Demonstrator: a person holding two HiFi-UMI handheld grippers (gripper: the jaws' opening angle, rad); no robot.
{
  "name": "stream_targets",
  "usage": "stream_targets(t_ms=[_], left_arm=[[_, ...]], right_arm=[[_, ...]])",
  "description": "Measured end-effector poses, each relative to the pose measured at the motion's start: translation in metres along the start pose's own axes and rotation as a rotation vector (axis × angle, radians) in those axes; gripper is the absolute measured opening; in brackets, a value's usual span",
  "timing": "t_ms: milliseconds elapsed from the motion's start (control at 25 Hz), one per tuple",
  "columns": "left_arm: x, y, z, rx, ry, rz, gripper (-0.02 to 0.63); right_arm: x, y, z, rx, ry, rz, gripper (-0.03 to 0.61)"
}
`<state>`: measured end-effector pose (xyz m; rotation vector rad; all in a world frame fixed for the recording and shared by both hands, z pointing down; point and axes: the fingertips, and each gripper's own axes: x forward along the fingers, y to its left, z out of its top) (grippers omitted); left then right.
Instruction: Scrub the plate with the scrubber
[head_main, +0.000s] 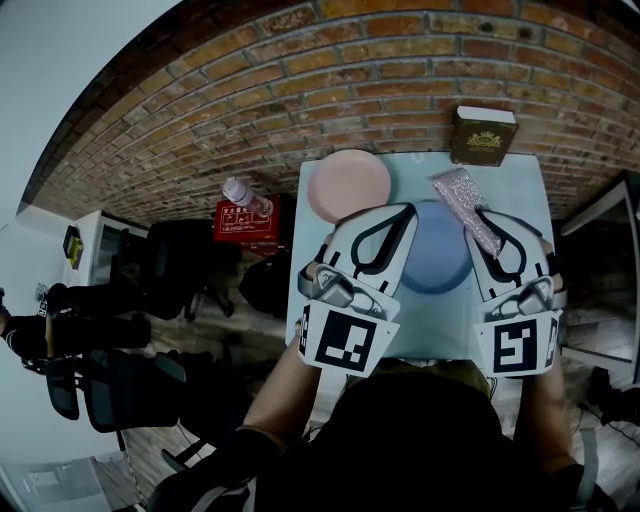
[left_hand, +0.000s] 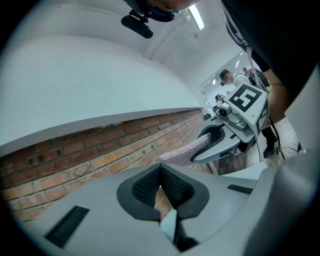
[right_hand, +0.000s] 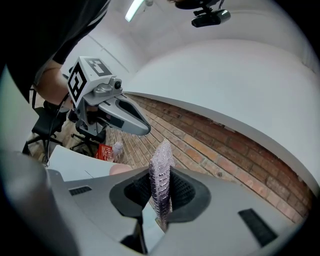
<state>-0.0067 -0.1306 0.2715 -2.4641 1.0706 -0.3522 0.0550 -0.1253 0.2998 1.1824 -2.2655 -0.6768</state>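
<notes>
Right gripper (right_hand: 161, 186): closed on the scrubber (right_hand: 162, 172), black pads pressed against both of its flat faces.
Scrubber, build: a thin, pink, glittery strip (head_main: 465, 208).
Scrubber, long axis: runs along the line of the jaws, straight out past their tips and away from the person toward the brick wall (head_main: 300, 80). In the head view it slants a little to the left.
Scrubber, attitude: held on edge, with its narrow side facing the right gripper view and its free end well clear of the pads.
Scrubber, place: from above, over the far right rim of the blue plate (head_main: 437, 262). No view shows whether the two touch.
Left gripper (left_hand: 160, 169): jaws shut together with nothing between them. It is held beside the right gripper (head_main: 487, 222), over the plate's left side.
Blue plate: flat on the table (head_main: 520, 190), showing between the two grippers.
Pink plate (head_main: 348, 185): on the table's far left corner, just beside the blue one.
Brown box (head_main: 483, 135): at the table's far edge, against the wall.
Red box (head_main: 238, 224) and bottle (head_main: 247, 197): off the table, to its left.
</notes>
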Motion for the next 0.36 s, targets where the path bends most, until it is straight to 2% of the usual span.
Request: stream_targets(t_ms=[360], left_arm=[[0.0001, 0.0085, -0.0015, 0.009, 0.023, 0.013, 0.023]], right_arm=[[0.0009, -0.0024, 0.0013, -0.013, -0.004, 0.005, 0.089]])
